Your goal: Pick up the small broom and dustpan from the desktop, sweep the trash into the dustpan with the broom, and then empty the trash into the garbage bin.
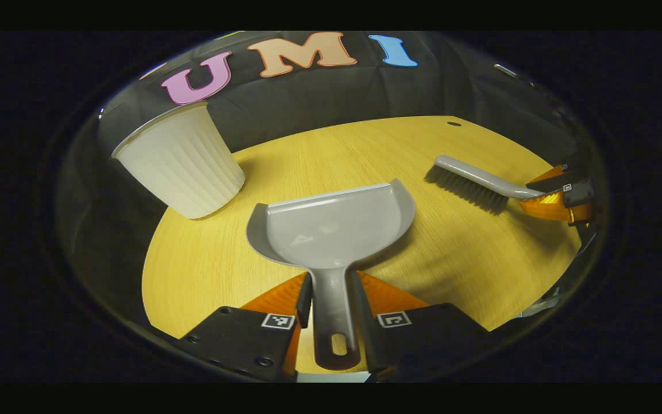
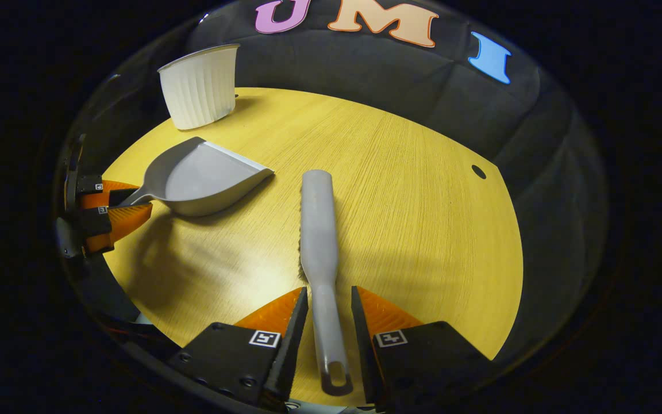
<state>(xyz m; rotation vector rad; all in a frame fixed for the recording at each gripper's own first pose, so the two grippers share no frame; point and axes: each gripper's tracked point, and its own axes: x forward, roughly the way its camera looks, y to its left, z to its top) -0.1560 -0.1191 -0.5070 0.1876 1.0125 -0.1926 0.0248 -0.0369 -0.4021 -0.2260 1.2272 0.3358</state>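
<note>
Nearest in the left gripper view, the left hand-held gripper (image 1: 331, 299) has its fingers closed against both sides of the dustpan (image 1: 331, 230) handle, the grey pan lying ahead on the yellow desk (image 1: 451, 259). Likewise, the right hand-held gripper (image 2: 330, 305) clasps the small broom (image 2: 319, 230) by its handle, head pointing away over the desk. Farther off, left of the dustpan, a white ribbed garbage bin (image 1: 184, 164) stands on the desk's far edge.
</note>
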